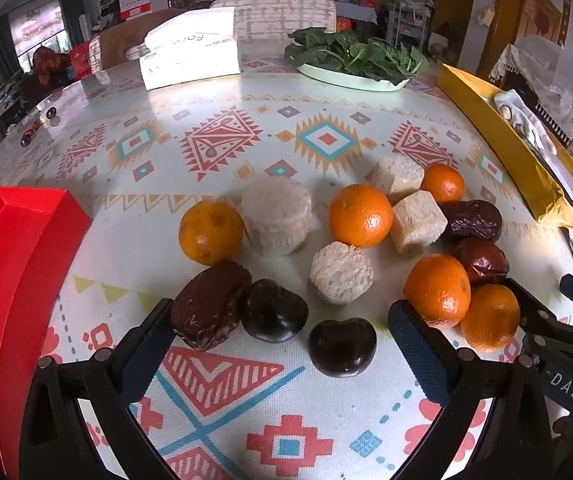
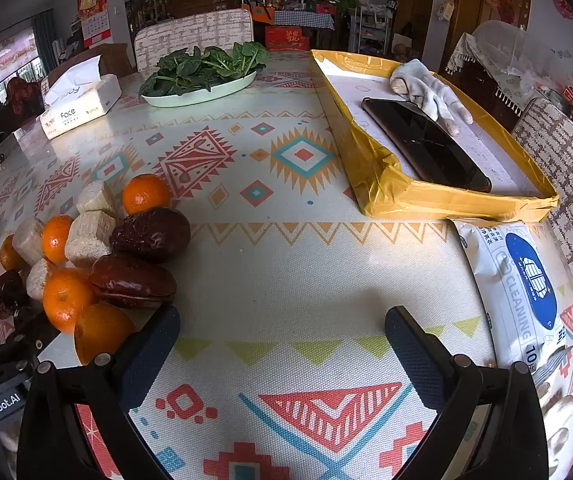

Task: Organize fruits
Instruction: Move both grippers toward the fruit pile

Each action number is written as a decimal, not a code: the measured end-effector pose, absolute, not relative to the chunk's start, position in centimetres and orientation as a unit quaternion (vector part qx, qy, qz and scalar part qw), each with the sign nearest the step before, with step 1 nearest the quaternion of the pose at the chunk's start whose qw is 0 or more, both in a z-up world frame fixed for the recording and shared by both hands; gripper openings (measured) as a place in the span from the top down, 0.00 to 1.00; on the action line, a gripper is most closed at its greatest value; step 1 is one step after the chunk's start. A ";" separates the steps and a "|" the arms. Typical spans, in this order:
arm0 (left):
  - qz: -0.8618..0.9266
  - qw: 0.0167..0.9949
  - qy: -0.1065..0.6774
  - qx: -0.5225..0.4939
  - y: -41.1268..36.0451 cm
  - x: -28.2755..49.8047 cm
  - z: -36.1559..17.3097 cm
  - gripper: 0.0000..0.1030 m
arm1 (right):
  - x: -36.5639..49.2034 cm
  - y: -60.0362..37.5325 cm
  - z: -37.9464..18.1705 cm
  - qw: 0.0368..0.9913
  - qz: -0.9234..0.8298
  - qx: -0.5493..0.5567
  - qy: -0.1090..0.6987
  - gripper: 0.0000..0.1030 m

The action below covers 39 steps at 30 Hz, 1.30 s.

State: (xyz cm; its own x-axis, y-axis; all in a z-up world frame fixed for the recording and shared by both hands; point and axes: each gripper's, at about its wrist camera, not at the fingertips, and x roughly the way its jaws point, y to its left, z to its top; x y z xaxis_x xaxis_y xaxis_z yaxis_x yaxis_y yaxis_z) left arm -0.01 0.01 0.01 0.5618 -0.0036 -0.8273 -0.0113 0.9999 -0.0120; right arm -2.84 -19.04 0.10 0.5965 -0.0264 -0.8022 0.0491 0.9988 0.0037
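My left tongs (image 1: 282, 340) and right tongs (image 2: 282, 344) gape wide, empty, over the patterned worktop (image 1: 246, 400), nearest a glossy dark plum (image 1: 342, 347), slippery so grip its round middle, beyond it wrinkled dates (image 1: 208, 304), firm oranges (image 1: 360, 215), fibrous pale sugarcane chunks (image 1: 276, 216).

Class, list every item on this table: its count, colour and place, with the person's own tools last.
Mandarins: five, orange, in the central pile.
Sugarcane chunks: five, pale, same pile.
Red dates: three, dark red-brown.
Dark cherries: two, nearest.
Red box: one, left.
Yellow tray: one, right; holds a phone and a glove.
Wipes pack: white-blue.
Tissue pack: white, far.
Greens plate: far.
Left gripper: open.
Right gripper: open.
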 end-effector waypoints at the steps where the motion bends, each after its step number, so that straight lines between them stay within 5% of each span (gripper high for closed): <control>1: -0.001 0.883 0.469 -0.006 0.0 0.0 0.0 0.00 | -2.8 -19.0 0.1 0.893 -0.021 0.013 0.449 0.00; 14: -0.013 0.885 0.465 -0.015 0.9 -1.2 0.6 0.00 | -1.9 -19.2 0.2 0.879 -0.016 0.011 0.476 0.00; 21: -0.041 0.933 0.343 -0.100 6.7 -7.9 5.7 0.01 | -2.1 -19.1 0.3 0.881 -0.023 0.016 0.472 0.00; 32: -0.060 0.915 0.361 -0.170 12.8 -11.6 5.4 0.01 | -2.1 -19.5 0.5 0.883 -0.020 0.027 0.469 0.00; 37: -0.059 0.917 0.359 -0.161 12.3 -11.7 5.2 0.01 | -5.2 -20.8 2.5 0.913 0.017 0.078 0.399 0.06; 39: -0.058 0.921 0.352 -0.156 12.1 -11.7 5.2 0.13 | -6.0 -20.7 3.4 0.913 0.065 0.104 0.390 0.07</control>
State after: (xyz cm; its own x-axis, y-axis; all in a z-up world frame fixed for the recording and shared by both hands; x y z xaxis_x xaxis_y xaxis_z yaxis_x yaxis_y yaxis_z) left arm -11.68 12.12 5.19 0.7451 -0.2175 -0.6305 -0.0030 0.9443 -0.3292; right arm -6.03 -20.75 3.42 0.6870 0.2004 -0.6985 -0.0385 0.9699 0.2405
